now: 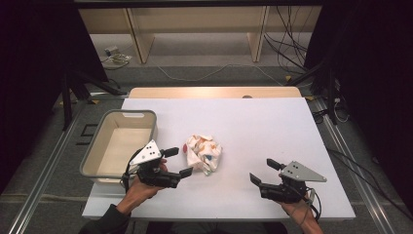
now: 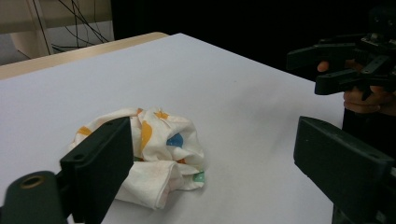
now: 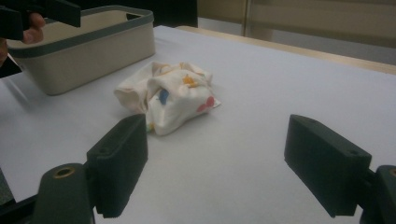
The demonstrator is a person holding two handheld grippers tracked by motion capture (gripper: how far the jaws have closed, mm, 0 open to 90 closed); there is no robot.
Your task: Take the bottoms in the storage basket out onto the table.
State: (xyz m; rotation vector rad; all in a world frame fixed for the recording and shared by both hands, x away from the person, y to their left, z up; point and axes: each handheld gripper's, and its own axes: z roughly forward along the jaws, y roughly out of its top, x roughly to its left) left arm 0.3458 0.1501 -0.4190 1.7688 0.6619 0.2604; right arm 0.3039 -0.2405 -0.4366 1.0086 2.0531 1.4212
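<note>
Crumpled spotted cloth (image 1: 203,153) lies mid-table just right of the bin (image 1: 95,166), left gripper (image 1: 178,162) beside it with jaws spread and empty, likely lining up a grab, while right gripper (image 1: 262,171) waits well apart, jaws also spread.

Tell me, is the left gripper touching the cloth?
Apart. In the left gripper view the left gripper has open jaws, and the cloth lies on the table beyond them, with nothing pressed between the pads.
</note>
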